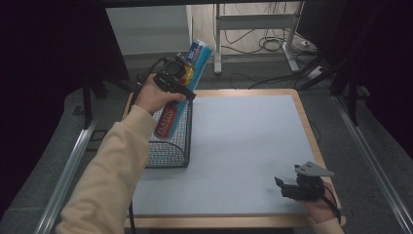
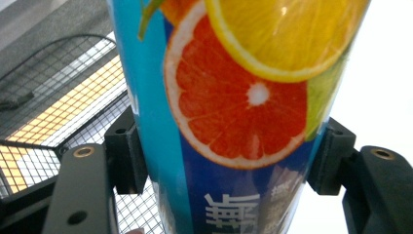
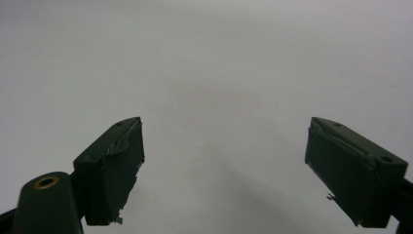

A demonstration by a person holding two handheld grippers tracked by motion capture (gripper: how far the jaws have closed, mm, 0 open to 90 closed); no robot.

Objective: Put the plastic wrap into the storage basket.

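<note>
1. Left gripper: jaws clamped on both sides of a tall blue tube printed with citrus slices; pads press its wall at 9 and 3 o'clock in the left gripper view. Firm hold, no gap visible.
2. Tube in the high view: tilted, top leaning toward 1 o'clock, lower end down inside the black wire basket. Whether it touches the basket floor, can't tell.
3. Left gripper grips the tube around mid-length, above the basket rim; cream sleeve comes in from 7 o'clock.
4. Basket sits at the table's 9 o'clock edge, on the grey mat.
5. Right gripper: jaws spread wide, nothing between them, bare grey mat ahead.
6. Right gripper in the high view: at the 5 o'clock corner of the table, well apart from the basket and tube, jaws pointing toward 9 o'clock.
</note>
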